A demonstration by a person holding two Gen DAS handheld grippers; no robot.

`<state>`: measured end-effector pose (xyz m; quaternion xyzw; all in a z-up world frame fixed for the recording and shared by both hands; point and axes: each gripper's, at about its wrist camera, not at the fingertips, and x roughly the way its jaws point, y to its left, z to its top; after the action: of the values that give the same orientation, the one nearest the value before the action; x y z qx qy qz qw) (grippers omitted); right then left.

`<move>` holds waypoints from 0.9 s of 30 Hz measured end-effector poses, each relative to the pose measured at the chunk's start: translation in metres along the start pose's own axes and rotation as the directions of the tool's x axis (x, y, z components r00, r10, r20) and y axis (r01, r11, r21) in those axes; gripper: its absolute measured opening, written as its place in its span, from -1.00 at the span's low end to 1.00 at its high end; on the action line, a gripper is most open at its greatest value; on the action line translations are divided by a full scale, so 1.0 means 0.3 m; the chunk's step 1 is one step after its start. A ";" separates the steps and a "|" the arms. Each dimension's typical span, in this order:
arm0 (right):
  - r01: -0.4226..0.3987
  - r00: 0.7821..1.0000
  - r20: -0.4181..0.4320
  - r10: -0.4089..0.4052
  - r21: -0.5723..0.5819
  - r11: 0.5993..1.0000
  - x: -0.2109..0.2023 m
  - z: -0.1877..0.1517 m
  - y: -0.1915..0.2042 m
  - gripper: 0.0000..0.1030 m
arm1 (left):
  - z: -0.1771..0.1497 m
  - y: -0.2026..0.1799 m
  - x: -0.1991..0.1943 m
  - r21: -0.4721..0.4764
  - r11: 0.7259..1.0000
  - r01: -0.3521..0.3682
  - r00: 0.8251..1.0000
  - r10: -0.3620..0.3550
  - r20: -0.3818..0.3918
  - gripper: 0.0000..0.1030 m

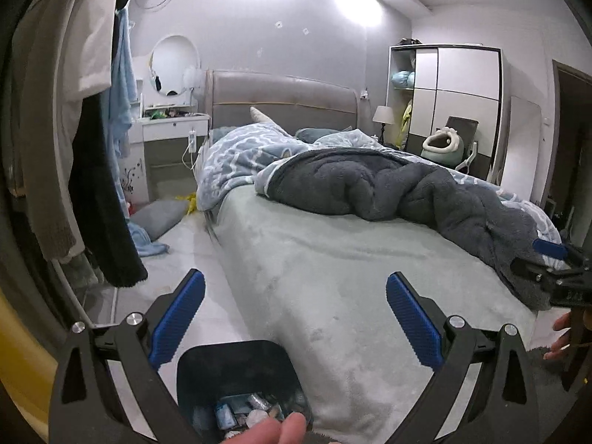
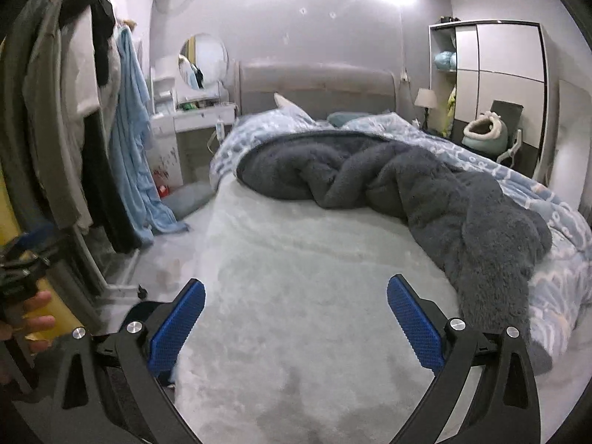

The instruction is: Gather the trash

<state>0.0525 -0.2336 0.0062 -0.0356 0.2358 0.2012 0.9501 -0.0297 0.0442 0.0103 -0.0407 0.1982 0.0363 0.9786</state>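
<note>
A dark trash bin (image 1: 236, 366) stands on the floor by the bed's near left corner, with several bits of trash (image 1: 246, 409) inside. My left gripper (image 1: 295, 288) is open and empty, held above the bin and the bed's edge. My right gripper (image 2: 296, 290) is open and empty over the pale green sheet (image 2: 296, 259). The right gripper also shows at the right edge of the left wrist view (image 1: 555, 259). The bin's rim shows dimly behind the right gripper's left finger (image 2: 144, 307).
A bed with a grey and blue duvet (image 2: 425, 185) fills the middle. A clothes rack (image 1: 92, 148) with hanging clothes stands at the left. A white dresser (image 1: 174, 125) and a wardrobe (image 1: 458, 88) stand by the far wall. A cushion (image 1: 159, 216) lies on the floor.
</note>
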 end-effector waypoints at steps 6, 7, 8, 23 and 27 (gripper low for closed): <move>-0.052 0.999 0.013 0.052 -0.023 0.998 0.015 -0.007 0.069 0.93 | -0.004 -0.027 -0.015 0.041 0.999 -0.015 1.000 0.014 0.012 0.94; -0.055 0.998 0.015 0.056 -0.027 0.998 0.005 -0.014 0.062 0.93 | -0.004 -0.027 -0.015 0.043 0.999 -0.016 1.000 0.015 0.012 0.94; -0.058 0.998 0.015 0.058 -0.028 0.998 0.004 -0.019 0.057 0.93 | -0.004 -0.028 -0.014 0.045 0.999 -0.017 1.000 0.016 0.012 0.94; -0.069 0.997 0.023 0.068 0.037 0.997 -0.035 -0.046 -0.033 0.93 | -0.009 -0.041 -0.007 0.053 0.998 -0.026 1.000 0.026 0.001 0.94; -0.071 0.997 0.022 0.070 0.037 0.997 -0.033 -0.045 -0.035 0.93 | -0.010 -0.044 -0.007 0.059 0.998 -0.028 1.000 0.028 0.003 0.94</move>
<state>0.0427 -0.2489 -0.0014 -0.0074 0.2306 0.2304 0.9454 -0.0316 0.0307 0.0093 -0.0088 0.1989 0.0439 0.9790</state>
